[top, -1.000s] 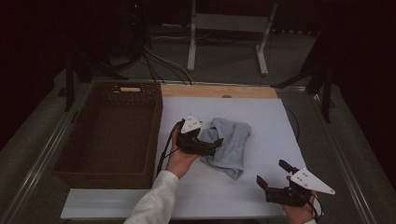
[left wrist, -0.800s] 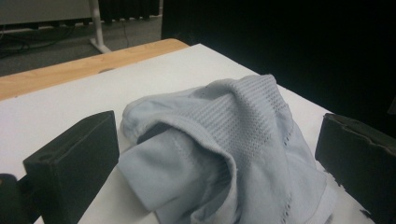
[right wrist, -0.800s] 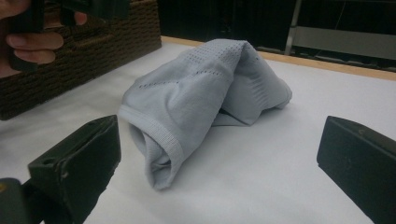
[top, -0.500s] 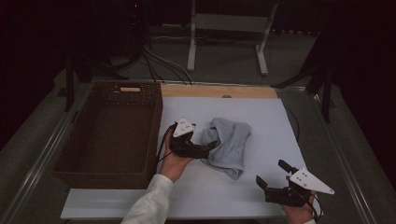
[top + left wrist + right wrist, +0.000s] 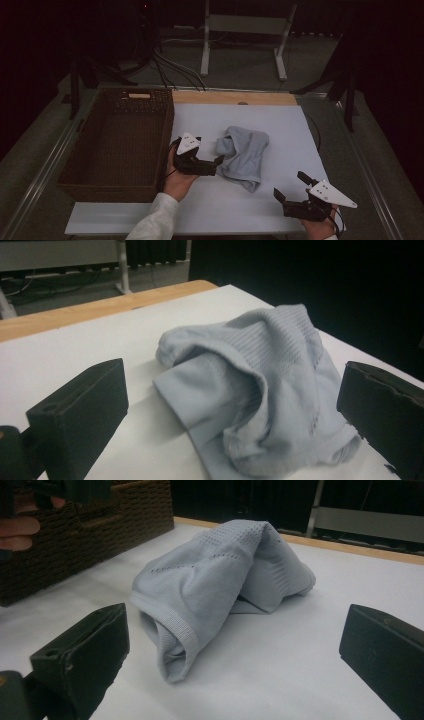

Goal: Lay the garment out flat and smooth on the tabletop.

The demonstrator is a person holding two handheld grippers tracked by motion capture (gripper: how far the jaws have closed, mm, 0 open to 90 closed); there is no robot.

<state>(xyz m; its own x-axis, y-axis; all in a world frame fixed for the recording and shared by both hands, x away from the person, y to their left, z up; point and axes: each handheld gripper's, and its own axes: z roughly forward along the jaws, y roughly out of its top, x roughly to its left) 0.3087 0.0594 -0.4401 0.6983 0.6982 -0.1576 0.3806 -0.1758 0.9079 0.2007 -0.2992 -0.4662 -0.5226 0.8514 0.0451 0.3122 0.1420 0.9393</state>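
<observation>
Because the grey sock (image 5: 244,155) is soft and light, it will fold and sag when you lift it, so you must expect no stiffness from it. It lies crumpled in the middle of the white tabletop (image 5: 280,125), to the right of the wicker basket (image 5: 120,145). Your left gripper (image 5: 212,162) is just beside its left edge, with fingers (image 5: 80,415) spread wide and holding nothing. Your right gripper (image 5: 292,187) waits well apart, near the front edge, and its fingers (image 5: 82,652) are also wide apart and empty. I think the best place to take hold is the raised fold on top or the ribbed cuff (image 5: 175,627), where the knit is doubled. One thin layer may slip out. Close firmly on the bunched cloth, not on the flat part against the tabletop.
</observation>
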